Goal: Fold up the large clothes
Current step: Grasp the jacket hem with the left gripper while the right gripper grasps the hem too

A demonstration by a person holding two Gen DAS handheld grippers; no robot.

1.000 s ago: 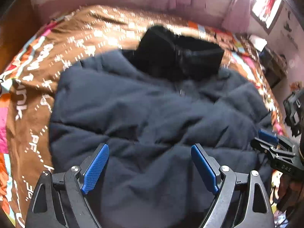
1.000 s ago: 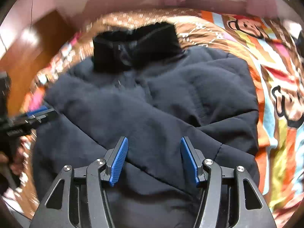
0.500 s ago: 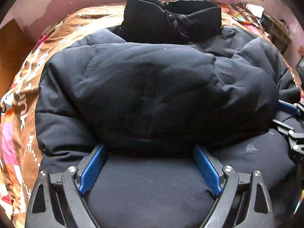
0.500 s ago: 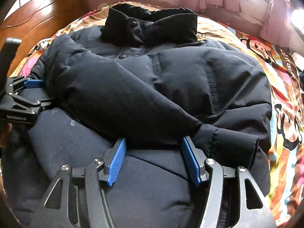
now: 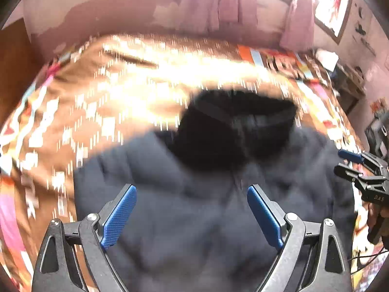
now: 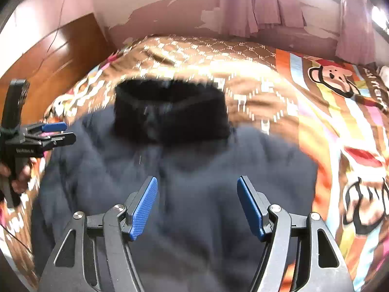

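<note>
Dark jacket (image 5: pixel 206 206) spread flat on patterned bedspread (image 6: pixel 243 56), collar (image 6: pixel 170 112) at far end. Left gripper (image 5: pixel 192 209) spread wide over jacket's near half, holding nothing. Right gripper (image 6: pixel 197 202) same, fingers apart, empty, w/ jacket below.

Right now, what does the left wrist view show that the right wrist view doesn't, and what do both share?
Only the left wrist view shows the framed picture on the wall and dark furniture beside the bed, plus the right gripper at its right edge. Only the right wrist view shows the wooden headboard, the cartoon monkey print and the left gripper at its left edge. Both show the dark puffy jacket with its black collar on the brown patterned bedspread, blurred, with each gripper's own jaws open.
</note>
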